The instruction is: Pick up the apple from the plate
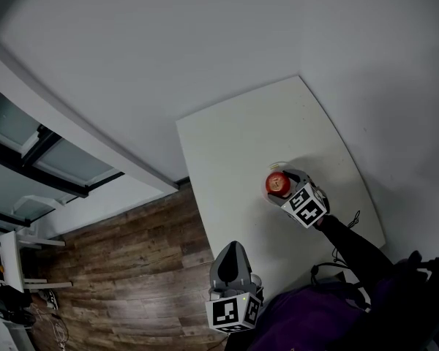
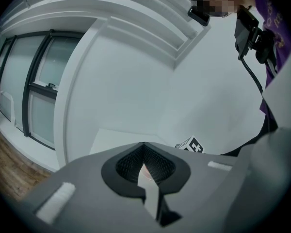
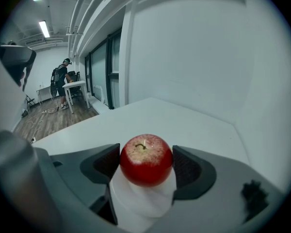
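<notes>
A red apple (image 1: 276, 184) with a yellowish top sits mid-right on the white table (image 1: 241, 141). My right gripper (image 1: 280, 185) reaches it from the near right. In the right gripper view the apple (image 3: 146, 158) fills the gap of that gripper (image 3: 146, 166), and both dark pads press its sides. White plate (image 3: 143, 200) shows just under the apple; in the head view only a faint plate rim (image 1: 278, 167) peeks out behind it. My left gripper (image 1: 233, 248) hangs off the table's near edge, over the floor. The left gripper (image 2: 144, 149) has its jaws together with nothing held.
Wooden floor (image 1: 132, 254) lies left of the table, with a window wall (image 1: 51, 159) beyond it. A thin cable (image 1: 349, 221) rests near the table's right front edge. Far off, a person (image 3: 62, 81) stands by a small white table (image 3: 76, 84).
</notes>
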The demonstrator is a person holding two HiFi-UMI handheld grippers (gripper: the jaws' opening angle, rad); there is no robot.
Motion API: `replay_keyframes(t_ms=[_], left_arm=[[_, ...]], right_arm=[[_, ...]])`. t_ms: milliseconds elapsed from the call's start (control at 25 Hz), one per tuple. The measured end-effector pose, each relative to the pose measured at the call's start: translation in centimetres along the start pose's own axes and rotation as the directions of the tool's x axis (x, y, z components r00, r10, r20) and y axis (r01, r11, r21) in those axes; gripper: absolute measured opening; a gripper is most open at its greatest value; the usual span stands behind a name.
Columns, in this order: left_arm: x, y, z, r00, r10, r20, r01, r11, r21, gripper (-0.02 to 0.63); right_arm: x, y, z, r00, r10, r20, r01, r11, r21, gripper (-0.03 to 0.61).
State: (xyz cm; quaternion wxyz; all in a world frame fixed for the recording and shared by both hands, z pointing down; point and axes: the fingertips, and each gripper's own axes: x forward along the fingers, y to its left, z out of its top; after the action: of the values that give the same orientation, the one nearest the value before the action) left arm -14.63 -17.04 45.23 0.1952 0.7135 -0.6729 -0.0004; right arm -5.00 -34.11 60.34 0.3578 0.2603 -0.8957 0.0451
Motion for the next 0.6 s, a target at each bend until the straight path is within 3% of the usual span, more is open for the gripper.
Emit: replay_keyframes(t_ms=[600], left_arm=[[-1.0,-0.8,0.3,0.999,-0.032,0.019,0.032,0.999,0.008,0.005]], right_arm=[[-3.1,0.5,0.8,0.999,-0.024,0.045,0.025,1.0,-0.015,0.344]])
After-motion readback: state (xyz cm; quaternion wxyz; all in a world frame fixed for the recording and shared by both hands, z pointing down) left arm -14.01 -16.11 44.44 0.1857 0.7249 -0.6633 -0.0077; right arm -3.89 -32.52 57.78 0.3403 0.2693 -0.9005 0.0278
